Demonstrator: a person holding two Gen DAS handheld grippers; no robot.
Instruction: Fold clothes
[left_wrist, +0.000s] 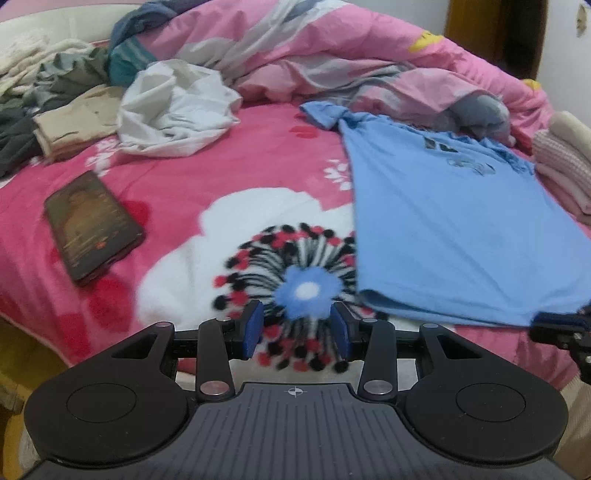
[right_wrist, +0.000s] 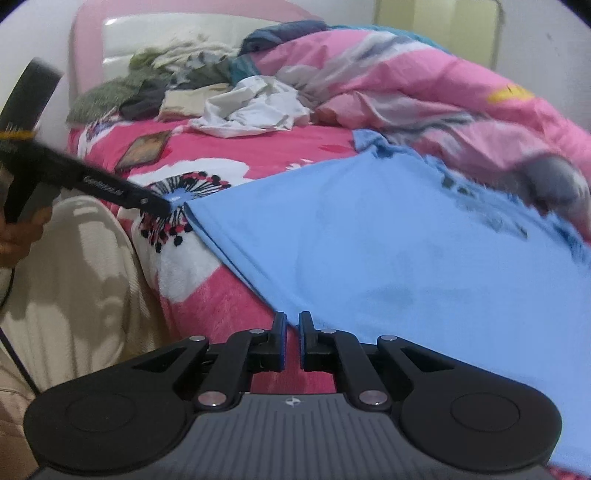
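Observation:
A light blue T-shirt (left_wrist: 454, 229) (right_wrist: 388, 251) lies flat on the pink flowered blanket (left_wrist: 207, 162), collar toward the far side and hem toward me. My right gripper (right_wrist: 292, 321) is at the near left end of the hem, its jaws nearly together with the hem's edge pinched at the tips. In the left wrist view it shows at the right border (left_wrist: 546, 323), where the hem meets it. My left gripper (left_wrist: 297, 317) is open above the blanket's black, red and blue flower print, left of the shirt, with nothing between its pads. It shows in the right wrist view too (right_wrist: 162, 206).
A dark phone (left_wrist: 92, 225) lies on the blanket at the left. A crumpled white garment (left_wrist: 177, 107) and a heap of clothes (left_wrist: 55, 96) sit behind it. A rumpled pink duvet (left_wrist: 332, 55) fills the back. Folded pink textiles (left_wrist: 561, 173) lie right. A person's beige trousers (right_wrist: 74, 277) are at the bed's edge.

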